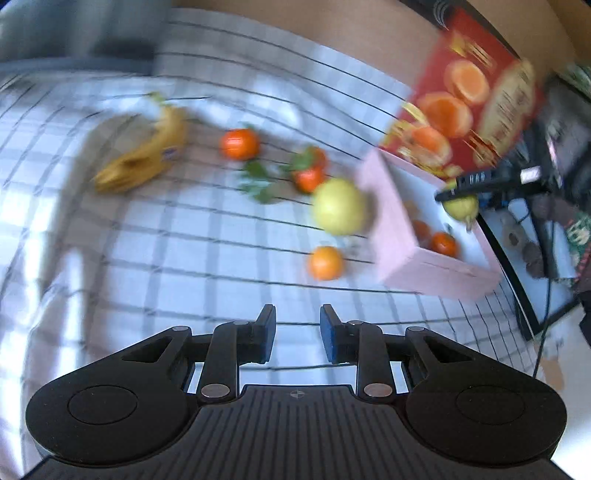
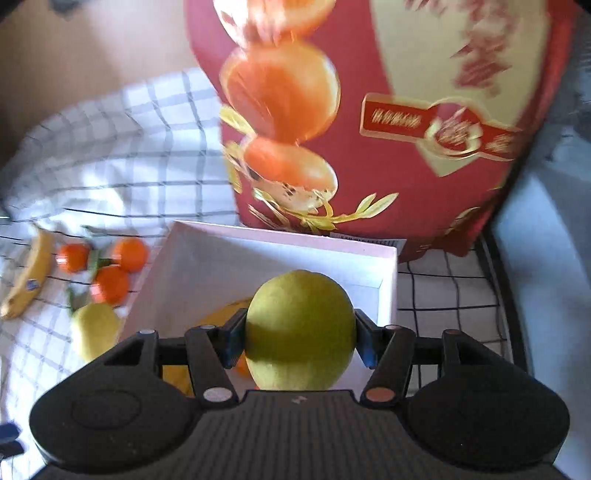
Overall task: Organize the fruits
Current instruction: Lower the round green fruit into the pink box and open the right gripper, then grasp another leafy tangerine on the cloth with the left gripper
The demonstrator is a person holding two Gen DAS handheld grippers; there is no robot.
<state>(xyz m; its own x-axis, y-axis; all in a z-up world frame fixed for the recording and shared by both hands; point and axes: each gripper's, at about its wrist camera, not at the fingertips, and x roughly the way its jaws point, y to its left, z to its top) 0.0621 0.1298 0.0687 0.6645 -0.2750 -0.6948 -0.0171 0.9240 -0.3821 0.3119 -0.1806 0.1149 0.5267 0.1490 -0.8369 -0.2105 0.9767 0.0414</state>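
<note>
Your left gripper (image 1: 297, 325) is pressed together on nothing, with loose oranges (image 1: 239, 143) and a banana (image 1: 142, 157) ahead. Your right gripper (image 2: 300, 334) pinches a pear (image 2: 300, 330) above the box (image 2: 207, 266), seemingly ready to drop it in.

A white cloth (image 1: 192, 236) ruled with a dark grid covers the bench, creased and rumpled toward its far edge, where it lies in folds. Daylight falls across it in bright patches, with long soft shadows on the left side. Beyond the cloth runs a plain tan surface (image 1: 332, 26), wall or board, too blurred to tell which. A tall red carton (image 2: 424, 110) printed with oranges and gold lettering stands at the back. To the right, past the bench's dark edge (image 1: 517, 280), a black cable (image 1: 546, 310) trails down over a pale floor (image 1: 565, 354) amid dark, indistinct clutter.
</note>
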